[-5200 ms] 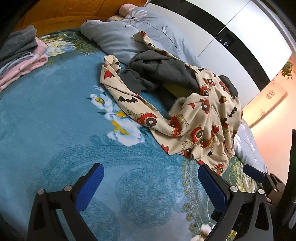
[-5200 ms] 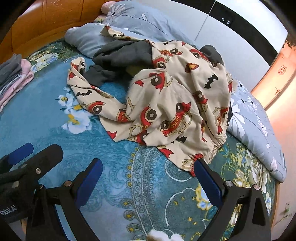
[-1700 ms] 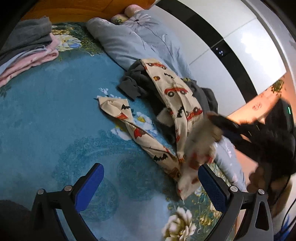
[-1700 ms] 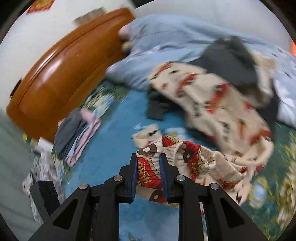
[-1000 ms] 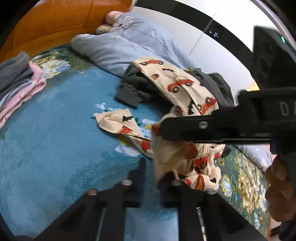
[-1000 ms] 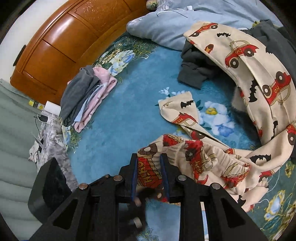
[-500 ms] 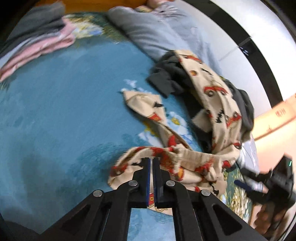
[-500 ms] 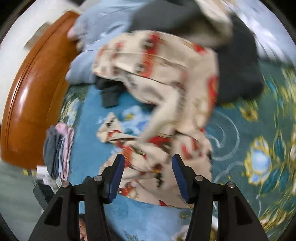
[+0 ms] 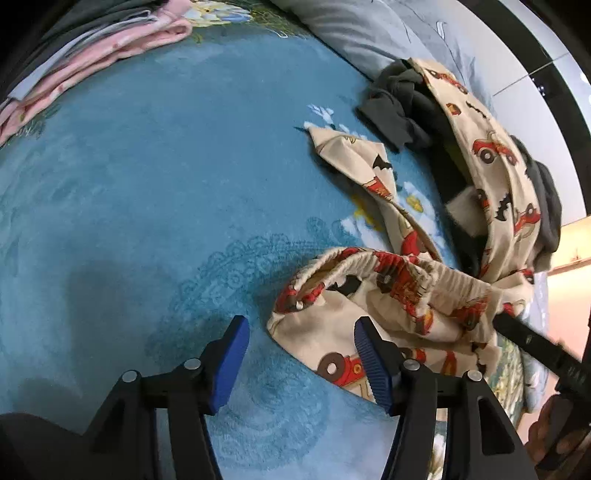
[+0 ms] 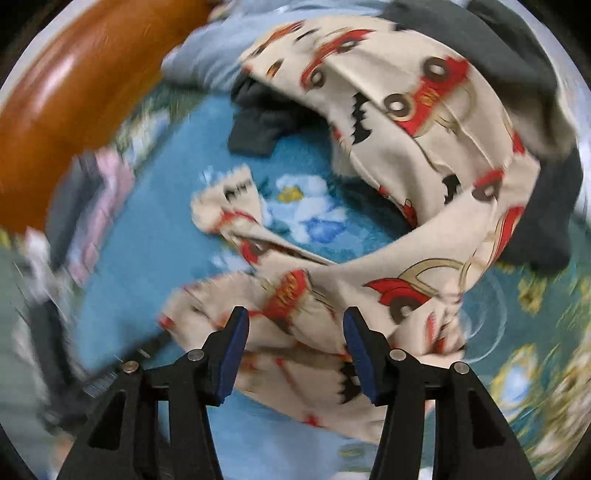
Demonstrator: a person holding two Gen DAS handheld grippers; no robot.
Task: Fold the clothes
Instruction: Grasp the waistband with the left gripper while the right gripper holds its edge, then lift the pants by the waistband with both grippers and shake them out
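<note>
Cream pyjama trousers [image 9: 388, 280] printed with red cars and black bats lie crumpled on the blue bedspread [image 9: 147, 184]. Their gathered waistband sits just ahead of my left gripper [image 9: 301, 354]. Its jaws are opening, with the cloth's edge lying between the blue pads but not pressed. In the blurred right wrist view the same trousers [image 10: 406, 122] spread under my right gripper [image 10: 295, 343], which is open above the fabric and grips nothing. A dark grey garment [image 9: 399, 107] is tangled under one trouser leg. The right gripper's black finger [image 9: 532, 343] shows at the right edge.
A folded pink and grey pile [image 9: 92, 48] lies at the far left of the bed. A grey-blue duvet [image 9: 362, 33] is bunched at the head, before the wooden headboard [image 10: 74, 85]. A person's hand [image 9: 550, 424] holds the right tool.
The left jaws, shut on the waistband half a second ago, have spread and let it drop onto the bedspread. The right gripper, its jaws open since half a second ago, has swung over the trousers.
</note>
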